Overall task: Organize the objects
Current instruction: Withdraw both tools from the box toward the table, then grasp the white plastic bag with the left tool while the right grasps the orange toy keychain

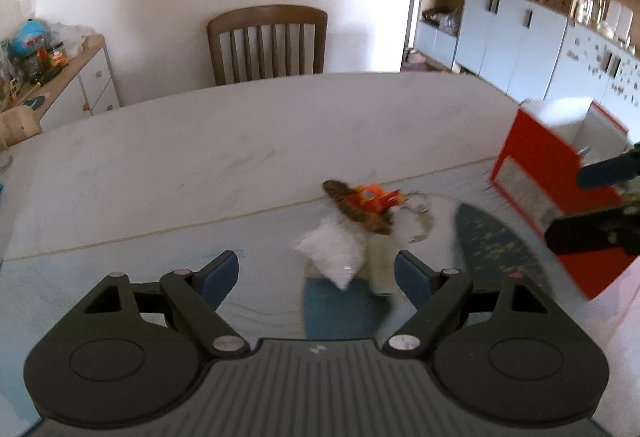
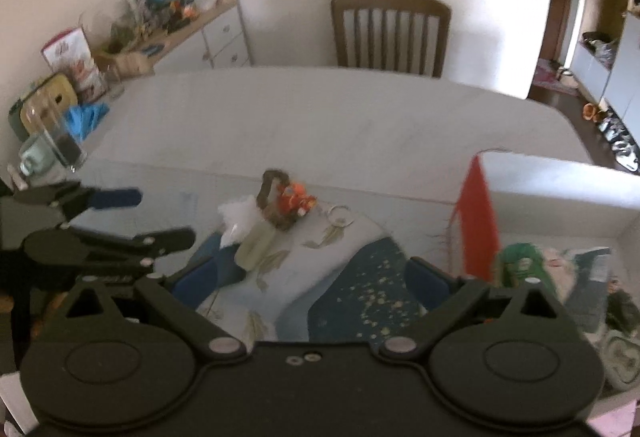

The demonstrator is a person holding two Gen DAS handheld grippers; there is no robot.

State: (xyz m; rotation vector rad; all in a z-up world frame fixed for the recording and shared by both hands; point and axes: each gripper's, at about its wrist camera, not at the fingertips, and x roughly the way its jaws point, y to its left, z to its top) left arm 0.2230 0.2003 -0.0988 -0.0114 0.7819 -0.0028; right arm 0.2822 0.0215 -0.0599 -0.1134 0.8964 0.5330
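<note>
1. Grippers: two, the left gripper (image 1: 316, 271) and the right gripper (image 2: 310, 279).
2. Red box (image 1: 532, 173): one.
3. Wooden chair (image 1: 267, 41): one.
4. Orange toy (image 2: 295, 199): one.
5. White bag (image 1: 332, 255): one.
6. Key ring (image 2: 341, 215): one.
7. Table (image 1: 200, 141): one.

The right gripper (image 2: 310, 277) hangs over a patterned mat (image 2: 360, 277) on the white table (image 2: 280, 117), its blue-padded jaws spread wide with nothing between them. Ahead lies a small heap: a white pouch (image 2: 236, 217), a pale tube (image 2: 256, 245), a brown strap (image 2: 272, 197), an orange toy (image 2: 294, 199) and a key ring (image 2: 340, 215). The left gripper (image 2: 132, 213) reaches in from the left, also spread. A red-sided box (image 2: 476, 221) stands at right, holding a green item (image 2: 520, 261). A wooden chair (image 2: 390, 33) stands behind the table.
</note>
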